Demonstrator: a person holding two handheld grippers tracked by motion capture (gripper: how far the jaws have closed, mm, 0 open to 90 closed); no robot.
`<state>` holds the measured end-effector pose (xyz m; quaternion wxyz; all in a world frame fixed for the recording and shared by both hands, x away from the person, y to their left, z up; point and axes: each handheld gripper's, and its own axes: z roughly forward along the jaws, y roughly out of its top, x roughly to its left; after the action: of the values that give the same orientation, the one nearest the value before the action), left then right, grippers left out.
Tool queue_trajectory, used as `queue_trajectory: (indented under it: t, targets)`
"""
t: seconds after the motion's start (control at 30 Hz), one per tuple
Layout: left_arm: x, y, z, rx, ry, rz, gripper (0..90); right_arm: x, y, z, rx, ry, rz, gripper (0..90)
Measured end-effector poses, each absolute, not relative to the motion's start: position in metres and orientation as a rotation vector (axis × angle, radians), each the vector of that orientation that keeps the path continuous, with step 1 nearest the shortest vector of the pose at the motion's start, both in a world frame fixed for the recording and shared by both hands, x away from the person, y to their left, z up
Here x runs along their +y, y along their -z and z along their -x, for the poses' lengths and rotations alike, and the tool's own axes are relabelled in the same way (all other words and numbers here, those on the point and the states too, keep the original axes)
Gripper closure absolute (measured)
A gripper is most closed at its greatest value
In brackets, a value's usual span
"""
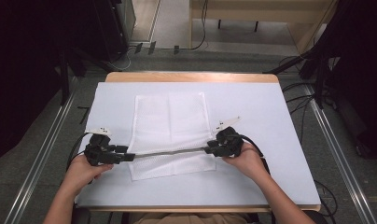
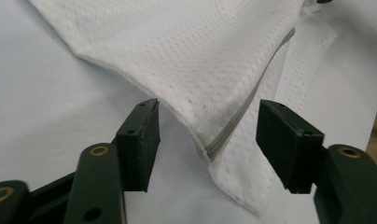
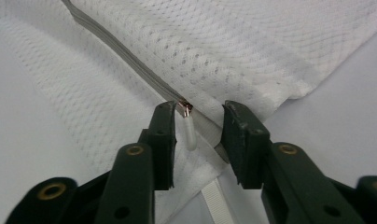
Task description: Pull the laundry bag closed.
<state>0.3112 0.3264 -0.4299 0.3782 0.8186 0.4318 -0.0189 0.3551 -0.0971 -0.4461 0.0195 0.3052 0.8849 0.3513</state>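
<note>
I hold a claw in each hand over the white table (image 1: pixel 270 140), close to its near edge. A white mesh bag (image 1: pixel 170 126) lies flat in the middle of the table, a bit nearer my edge than the far one. A grey zipper (image 1: pixel 170 152) runs across the bag from one claw to the other.

My left claw (image 1: pixel 126 156) is at the left end of the zipper. Its jaws stand wide apart. The corner of the bag (image 2: pixel 224 140) sits between them, but the pads do not press on it. So this claw has let go.

My right claw (image 1: pixel 209 150) is at the right end of the zipper. Its jaws are a little apart too. The small white zipper pull (image 3: pixel 188 129) hangs between them, just beside the left pad (image 3: pixel 164 140). I do not think it is pinched.

I think the zipping step is over, because the pull sits at the end of the zipper line. Both claws are letting the bag go.

Next I should lift both claws up and away. I must go slowly so no jaw snags the mesh or drags the bag along.

I can see no words, brand or label on the bag or the table.
</note>
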Motion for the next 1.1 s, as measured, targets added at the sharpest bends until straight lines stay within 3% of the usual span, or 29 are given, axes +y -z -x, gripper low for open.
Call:
queue_trajectory:
  t: [0.13, 0.43, 1.1]
  targets:
    - [0.327, 0.429, -0.310, 1.083, -0.033, -2.093, 35.4, -0.098, 0.448, -0.357, 2.716, -1.104, -0.942, 53.1]
    - [0.328, 0.427, -0.315, 1.105, -0.132, -2.062, 33.9, -0.105, 0.446, -0.360, 2.640, -1.148, -0.960, 40.9]
    - [0.347, 0.426, -0.316, 1.196, -0.208, -1.990, 32.9, -0.140, 0.441, -0.367, 2.445, -1.186, -0.948, 26.0]
